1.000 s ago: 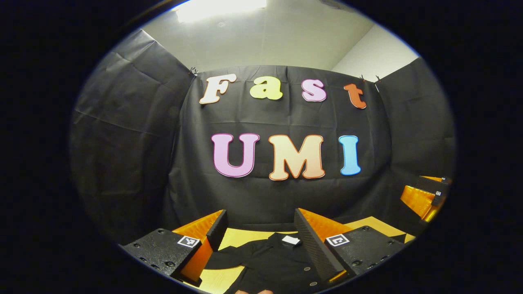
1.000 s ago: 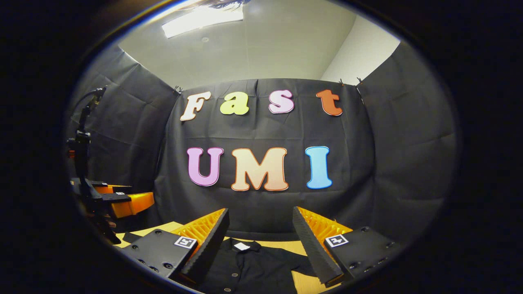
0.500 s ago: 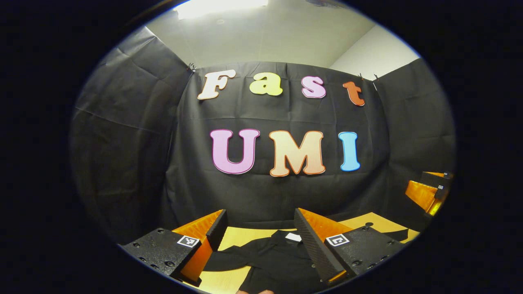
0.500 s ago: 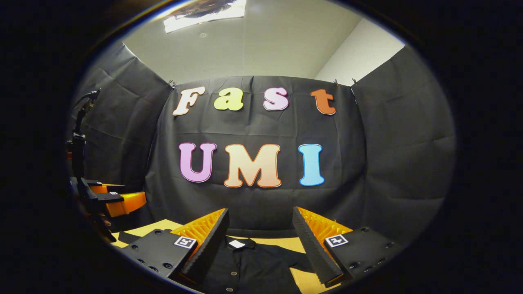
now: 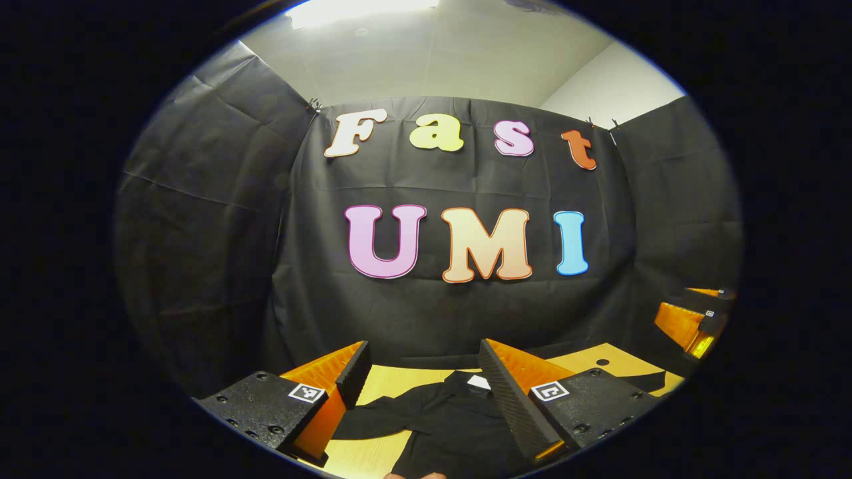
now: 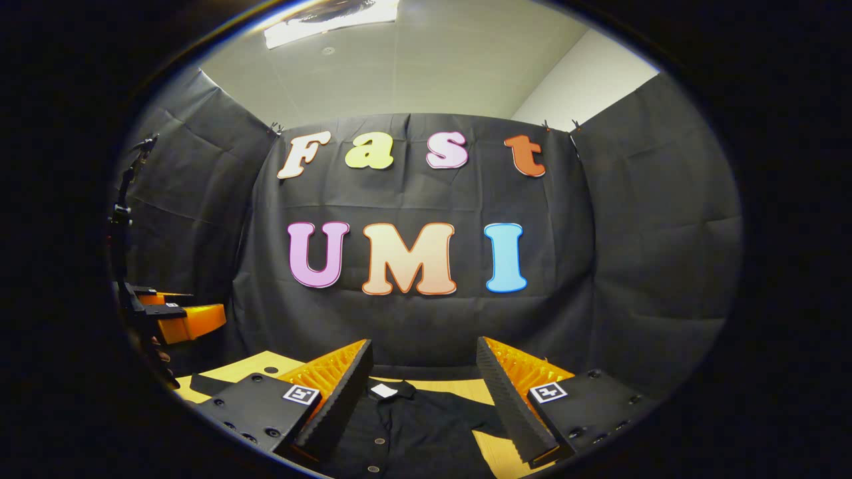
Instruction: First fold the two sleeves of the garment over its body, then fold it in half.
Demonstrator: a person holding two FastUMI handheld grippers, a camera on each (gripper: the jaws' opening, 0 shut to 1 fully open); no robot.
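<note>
A black button-up shirt [image 5: 446,419] lies flat on the wooden table [image 5: 383,382], its collar with a white label [image 5: 478,382] towards the wall. My left gripper [image 5: 424,346] hovers open over the shirt's left part, one short sleeve spreading below its left finger. In the right gripper view the shirt [image 6: 413,426] with its white label [image 6: 384,390] and button row lies between the wide-apart fingers of my right gripper [image 6: 423,342], which is open. Nothing is held. The left gripper [image 6: 176,319] shows far left, the right gripper [image 5: 692,319] far right.
Black cloth walls close the table in at the back and on both sides. The table [image 6: 259,366] has a small dark hole [image 6: 271,369] near its back left. A thin black pole with a cable [image 6: 123,219] rises above the left gripper.
Both views have tipped slightly downward, so a little more table and shirt shows. The right gripper view has also swung a bit to the right. Both grippers stay open.
</note>
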